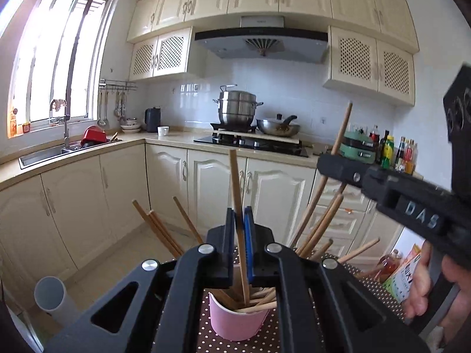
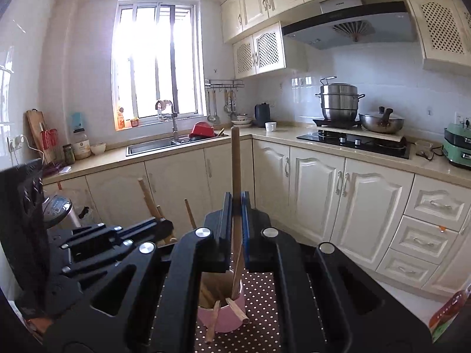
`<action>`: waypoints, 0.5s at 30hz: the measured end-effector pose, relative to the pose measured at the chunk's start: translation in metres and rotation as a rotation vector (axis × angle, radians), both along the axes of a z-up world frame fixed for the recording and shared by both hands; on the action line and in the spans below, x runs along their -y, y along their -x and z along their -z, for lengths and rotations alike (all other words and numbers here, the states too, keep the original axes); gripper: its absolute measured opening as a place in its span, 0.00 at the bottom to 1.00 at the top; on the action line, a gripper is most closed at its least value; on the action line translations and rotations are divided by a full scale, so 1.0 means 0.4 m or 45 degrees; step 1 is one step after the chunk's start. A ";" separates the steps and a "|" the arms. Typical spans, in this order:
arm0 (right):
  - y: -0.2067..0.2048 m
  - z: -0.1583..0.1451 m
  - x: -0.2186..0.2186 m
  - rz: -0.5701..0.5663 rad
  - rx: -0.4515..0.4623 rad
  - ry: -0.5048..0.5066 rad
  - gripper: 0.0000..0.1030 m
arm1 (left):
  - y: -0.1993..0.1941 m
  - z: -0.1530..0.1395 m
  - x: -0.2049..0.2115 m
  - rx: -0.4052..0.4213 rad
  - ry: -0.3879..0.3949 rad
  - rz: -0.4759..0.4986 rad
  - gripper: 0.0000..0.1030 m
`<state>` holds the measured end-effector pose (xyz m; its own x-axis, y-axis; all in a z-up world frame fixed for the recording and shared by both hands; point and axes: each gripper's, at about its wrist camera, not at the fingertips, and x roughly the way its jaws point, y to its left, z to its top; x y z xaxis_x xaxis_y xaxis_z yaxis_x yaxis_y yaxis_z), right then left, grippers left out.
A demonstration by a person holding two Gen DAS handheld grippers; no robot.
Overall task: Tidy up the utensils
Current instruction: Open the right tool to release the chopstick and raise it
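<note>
Left tool clenched on slender wooden chopstick, long axis near upright, lower end inside pink paper cup directly below. Right tool likewise grasping thicker wooden chopstick above same cup.

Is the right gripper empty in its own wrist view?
No: the right gripper is shut on one upright wooden chopstick, whose lower end reaches into the pink cup.

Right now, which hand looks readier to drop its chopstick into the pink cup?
Probably the left: its gripper holds a chopstick whose lower end already sits inside the pink cup. The right gripper's chopstick looks similar, so it's close.
</note>
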<state>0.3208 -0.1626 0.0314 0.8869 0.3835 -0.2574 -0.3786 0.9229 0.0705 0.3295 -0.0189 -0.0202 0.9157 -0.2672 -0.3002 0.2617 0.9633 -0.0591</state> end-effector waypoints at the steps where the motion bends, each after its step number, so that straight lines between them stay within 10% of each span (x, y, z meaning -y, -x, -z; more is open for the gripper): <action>1: 0.001 0.001 -0.002 0.003 0.004 0.009 0.06 | -0.001 0.005 0.003 -0.007 -0.008 0.000 0.07; 7: 0.008 0.000 -0.002 0.001 -0.006 0.009 0.06 | -0.004 0.013 0.008 -0.028 -0.037 -0.007 0.09; 10: 0.008 0.000 0.003 -0.005 -0.020 -0.007 0.06 | 0.002 0.005 0.004 -0.021 -0.045 -0.030 0.34; 15: 0.003 -0.003 0.008 -0.005 -0.046 -0.010 0.07 | 0.020 -0.014 -0.012 -0.019 -0.019 -0.047 0.39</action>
